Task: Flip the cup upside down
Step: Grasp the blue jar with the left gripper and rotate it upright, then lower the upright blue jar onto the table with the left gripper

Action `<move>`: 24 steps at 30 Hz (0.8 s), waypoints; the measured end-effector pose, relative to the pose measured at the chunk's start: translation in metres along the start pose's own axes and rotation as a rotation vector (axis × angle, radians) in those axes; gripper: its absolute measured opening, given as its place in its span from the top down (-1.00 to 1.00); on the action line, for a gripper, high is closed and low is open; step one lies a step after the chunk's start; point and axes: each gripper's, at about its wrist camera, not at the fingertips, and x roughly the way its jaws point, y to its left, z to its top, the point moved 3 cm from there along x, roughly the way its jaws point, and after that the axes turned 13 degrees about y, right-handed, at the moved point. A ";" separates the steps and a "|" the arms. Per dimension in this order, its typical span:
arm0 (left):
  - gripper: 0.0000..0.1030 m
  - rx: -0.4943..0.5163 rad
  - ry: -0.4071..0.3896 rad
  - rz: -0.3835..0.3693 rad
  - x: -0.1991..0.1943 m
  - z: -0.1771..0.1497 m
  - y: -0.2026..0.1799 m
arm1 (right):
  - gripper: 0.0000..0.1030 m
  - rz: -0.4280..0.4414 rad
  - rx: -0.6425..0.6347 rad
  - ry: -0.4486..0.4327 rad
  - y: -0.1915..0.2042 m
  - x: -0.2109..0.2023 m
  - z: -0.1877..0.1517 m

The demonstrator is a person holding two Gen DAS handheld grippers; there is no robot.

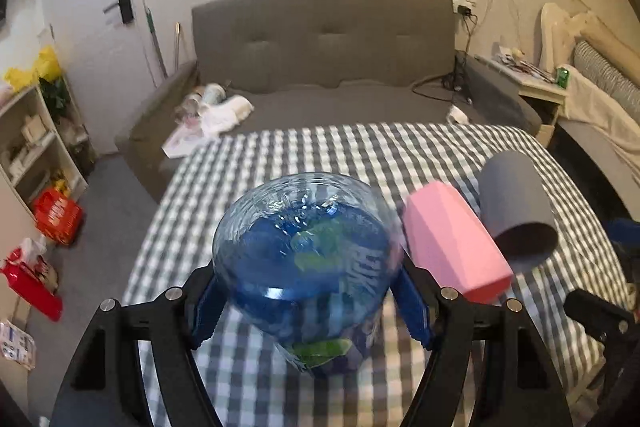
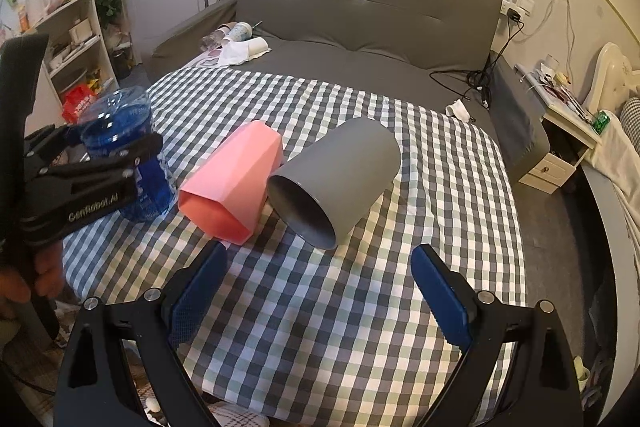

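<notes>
A clear blue plastic cup (image 1: pixel 308 259) is held between the blue pads of my left gripper (image 1: pixel 310 291), its base facing the camera; it stands base up with its lower end at the checked cloth. In the right wrist view the same cup (image 2: pixel 128 163) shows at the left in the left gripper (image 2: pixel 116 155). A pink faceted cup (image 2: pixel 232 179) and a grey cup (image 2: pixel 336 179) lie on their sides mid-table, mouths toward the camera. My right gripper (image 2: pixel 318 291) is open and empty, just in front of the grey cup.
The table has a grey-and-white checked cloth (image 2: pixel 340 307). A grey sofa (image 2: pixel 360 27) with cups and cloths stands behind it. A shelf unit (image 2: pixel 76 47) is at the left, a bedside cabinet (image 2: pixel 560 139) at the right.
</notes>
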 end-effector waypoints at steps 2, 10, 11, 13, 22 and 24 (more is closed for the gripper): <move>-0.49 0.001 0.014 -0.002 0.002 -0.003 -0.004 | -0.82 0.000 0.000 -0.001 0.000 0.000 -0.001; -0.79 -0.016 0.044 0.002 0.001 -0.008 -0.004 | -0.82 0.017 0.023 -0.022 -0.004 -0.008 -0.003; -0.80 -0.019 0.049 -0.006 0.000 -0.009 -0.004 | -0.82 0.018 0.025 -0.025 -0.004 -0.009 -0.004; -0.80 -0.030 0.056 -0.019 -0.003 -0.012 -0.002 | -0.82 0.024 0.033 -0.037 -0.005 -0.013 -0.004; -0.80 -0.045 0.051 -0.051 -0.031 -0.029 0.000 | -0.82 0.051 0.070 -0.115 -0.006 -0.037 -0.009; -0.80 -0.051 0.043 -0.057 -0.039 -0.032 0.000 | -0.82 0.048 0.077 -0.138 -0.005 -0.045 -0.010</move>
